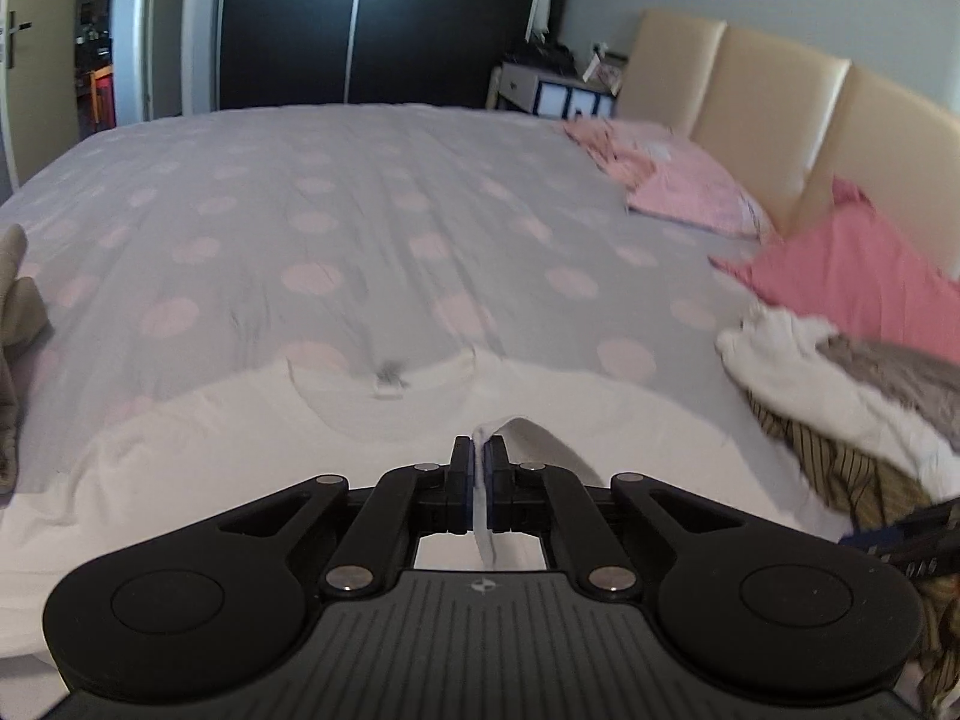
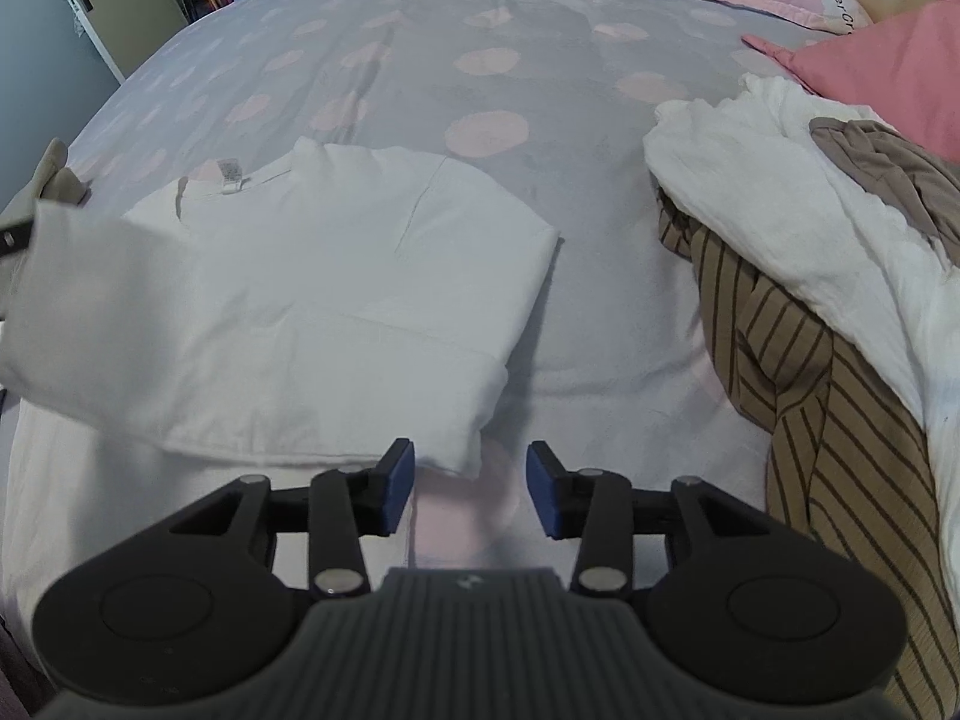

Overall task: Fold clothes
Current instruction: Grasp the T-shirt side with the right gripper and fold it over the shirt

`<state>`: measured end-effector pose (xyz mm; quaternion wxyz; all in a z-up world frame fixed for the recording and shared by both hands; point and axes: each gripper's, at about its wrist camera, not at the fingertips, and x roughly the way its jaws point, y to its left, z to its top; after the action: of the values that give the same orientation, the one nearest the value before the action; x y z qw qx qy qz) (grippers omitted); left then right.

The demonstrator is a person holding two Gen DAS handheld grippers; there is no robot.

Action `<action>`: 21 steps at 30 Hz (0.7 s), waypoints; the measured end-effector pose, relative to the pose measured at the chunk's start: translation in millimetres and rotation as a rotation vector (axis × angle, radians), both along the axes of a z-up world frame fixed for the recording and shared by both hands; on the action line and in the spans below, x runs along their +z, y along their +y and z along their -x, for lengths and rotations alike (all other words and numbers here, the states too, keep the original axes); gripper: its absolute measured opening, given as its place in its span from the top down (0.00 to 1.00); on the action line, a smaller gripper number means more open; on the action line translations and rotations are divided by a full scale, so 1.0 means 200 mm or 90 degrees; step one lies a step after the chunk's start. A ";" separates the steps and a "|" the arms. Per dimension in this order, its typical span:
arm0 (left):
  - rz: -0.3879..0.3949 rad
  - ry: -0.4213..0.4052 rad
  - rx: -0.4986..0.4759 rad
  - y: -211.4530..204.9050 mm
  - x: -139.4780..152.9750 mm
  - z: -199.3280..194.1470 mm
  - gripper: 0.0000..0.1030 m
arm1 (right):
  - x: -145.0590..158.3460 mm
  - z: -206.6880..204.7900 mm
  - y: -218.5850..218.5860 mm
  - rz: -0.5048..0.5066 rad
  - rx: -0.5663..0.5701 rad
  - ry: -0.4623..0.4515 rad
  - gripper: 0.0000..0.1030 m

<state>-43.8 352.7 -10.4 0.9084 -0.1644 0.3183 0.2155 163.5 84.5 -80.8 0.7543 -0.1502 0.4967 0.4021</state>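
Note:
A white T-shirt (image 2: 336, 276) lies partly folded on the dotted grey bedcover (image 2: 480, 60), collar and label toward the far side. My left gripper (image 1: 479, 450) is shut on a strip of the shirt's white cloth (image 1: 240, 438) and holds it up off the bed. In the right wrist view that lifted flap hangs at the left edge. My right gripper (image 2: 469, 468) is open just above the bed, by the shirt's near right corner. Nothing sits between its blue pads (image 2: 399, 480). The right gripper's tip (image 1: 900, 534) also shows at the right edge of the left wrist view.
A heap of clothes (image 2: 810, 300), white, taupe and brown-striped, lies to the right. Pink pillows (image 1: 870, 276) rest against the beige headboard (image 1: 768, 96). A beige garment (image 1: 15, 300) sits at the bed's left edge. A dark wardrobe (image 1: 360, 30) stands beyond the bed.

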 end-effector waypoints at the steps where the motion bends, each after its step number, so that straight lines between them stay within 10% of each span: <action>1: 0.002 -0.010 0.008 0.01 0.02 0.02 0.99 | 0.00 0.01 0.00 0.001 0.006 0.002 0.54; 21: 0.003 -0.169 0.080 0.23 0.41 0.31 0.99 | -0.17 0.08 0.29 0.008 0.030 -0.030 0.54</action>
<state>-106.6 398.9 71.3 0.9269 -0.2131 0.1845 0.2478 147.5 142.1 -114.3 0.7551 -0.1765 0.4776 0.4131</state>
